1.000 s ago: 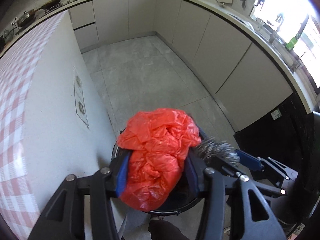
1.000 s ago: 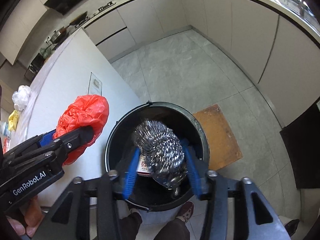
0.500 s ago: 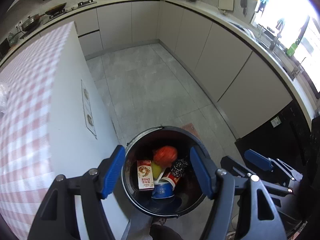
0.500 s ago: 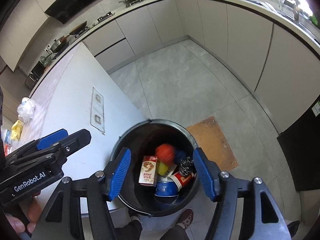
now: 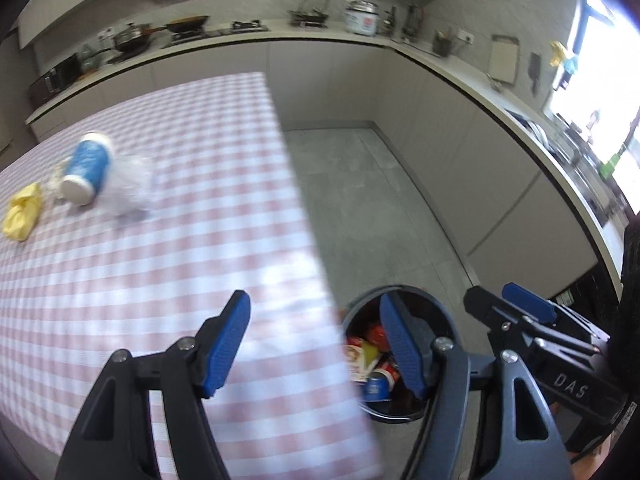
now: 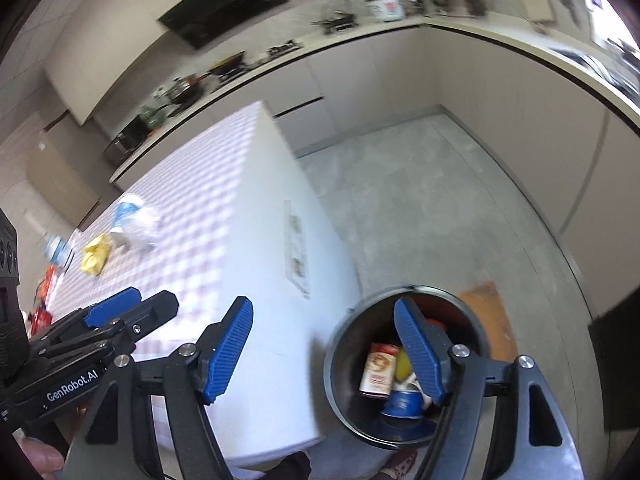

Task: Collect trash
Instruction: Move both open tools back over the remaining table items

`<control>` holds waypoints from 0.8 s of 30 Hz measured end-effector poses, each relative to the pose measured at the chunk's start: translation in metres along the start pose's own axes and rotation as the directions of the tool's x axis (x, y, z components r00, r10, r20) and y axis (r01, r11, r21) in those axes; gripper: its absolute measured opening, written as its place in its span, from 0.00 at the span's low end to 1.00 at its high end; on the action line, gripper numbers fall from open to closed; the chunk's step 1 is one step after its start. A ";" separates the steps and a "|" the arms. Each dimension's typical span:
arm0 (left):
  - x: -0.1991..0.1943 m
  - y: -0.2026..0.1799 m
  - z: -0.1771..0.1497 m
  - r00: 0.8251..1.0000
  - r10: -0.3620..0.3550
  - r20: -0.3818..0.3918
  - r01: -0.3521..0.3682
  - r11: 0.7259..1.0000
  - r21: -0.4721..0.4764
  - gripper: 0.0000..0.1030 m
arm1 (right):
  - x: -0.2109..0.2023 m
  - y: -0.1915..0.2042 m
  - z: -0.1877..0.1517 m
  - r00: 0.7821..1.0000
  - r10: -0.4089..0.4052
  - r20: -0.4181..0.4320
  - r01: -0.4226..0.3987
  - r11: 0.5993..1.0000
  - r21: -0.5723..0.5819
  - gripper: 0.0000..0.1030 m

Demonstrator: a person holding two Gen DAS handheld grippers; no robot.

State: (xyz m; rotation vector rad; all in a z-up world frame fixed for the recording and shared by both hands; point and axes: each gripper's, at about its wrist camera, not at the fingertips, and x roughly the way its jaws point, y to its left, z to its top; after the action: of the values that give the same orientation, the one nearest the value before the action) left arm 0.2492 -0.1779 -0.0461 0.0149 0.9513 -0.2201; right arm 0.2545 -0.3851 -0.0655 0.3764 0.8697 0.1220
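Trash bin (image 6: 340,364), round and dark, stands on the floor beside the checked counter's (image 5: 168,248) end. Both the left gripper (image 5: 316,344) and the right gripper (image 6: 324,352) gape apart, empty.

Right gripper (image 6: 324,350): jaws apart, empty.
Bin (image 6: 334,354): on floor beside table (image 6: 256,264), holding trash.

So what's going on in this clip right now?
A person is clearing trash off a checkered table with two handheld grippers. Both the left gripper and the right gripper are open and empty. The black bin on the floor beside the table already holds a carton, cups and other scraps. On the table there is a blue-and-white cup lying on its side, a clear plastic bag and a yellow wad.
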 end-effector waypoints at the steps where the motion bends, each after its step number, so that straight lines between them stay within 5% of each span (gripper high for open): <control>1: -0.003 0.018 0.001 1.000 0.017 0.008 -0.017 1.000 -0.017 0.67 | 0.003 0.011 0.001 1.000 0.007 0.001 -0.007 1.000 -0.009 0.74; 11: -0.022 0.154 0.017 0.993 0.112 0.033 -0.107 0.988 -0.113 0.67 | 0.049 0.150 0.018 0.997 0.076 -0.015 -0.078 0.992 -0.096 0.74; 24: -0.023 0.275 0.038 0.985 0.164 0.049 -0.155 0.977 -0.146 0.67 | 0.110 0.293 0.037 0.993 0.115 -0.034 -0.119 0.976 -0.182 0.75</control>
State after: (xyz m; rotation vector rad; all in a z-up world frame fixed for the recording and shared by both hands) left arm 0.3197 0.0910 -0.0285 -0.0461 0.8983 -0.0038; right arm 0.3679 -0.0952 -0.0146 0.2536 0.8517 0.3144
